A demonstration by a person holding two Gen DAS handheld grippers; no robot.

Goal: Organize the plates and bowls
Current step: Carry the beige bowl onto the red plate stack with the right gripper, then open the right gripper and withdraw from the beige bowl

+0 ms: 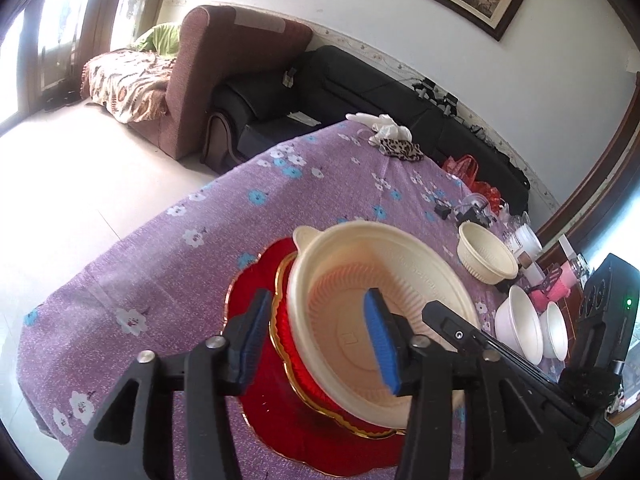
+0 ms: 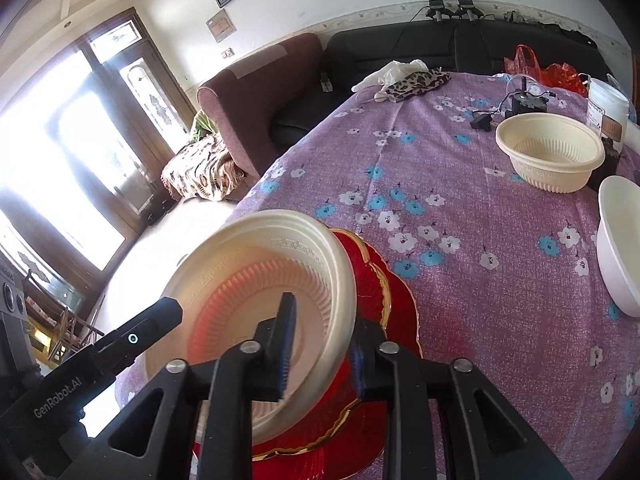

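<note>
A cream bowl is seen at lower centre of the left wrist view, seated in a red dish with a gold scalloped edge, which itself rests on a red plate on the tabletop. In the right wrist view the same bowl sits at lower left, tilted toward the camera.

The left gripper is part open and straddles the near wall of the bowl: one blue pad is inside the bowl, the other outside over the red dish. A gap is visible on both sides, so nothing is judged to be held. The right gripper is likewise part open across the opposite rim, one pad inside and one outside; whether the outer pad touches the wall cannot be told.

A second cream bowl stands at upper right of the right wrist view, well apart. Two white bowls lie at the right edge of the left wrist view.

The cream bowl is judged to be thin moulded plastic: light, slightly flexible, with a ribbed wall and a stiff rolled rim. It should be taken by the rim, pinched lightly, as hard pressure would likely deform the wall. The red dish looks glossy and may slide.
</note>
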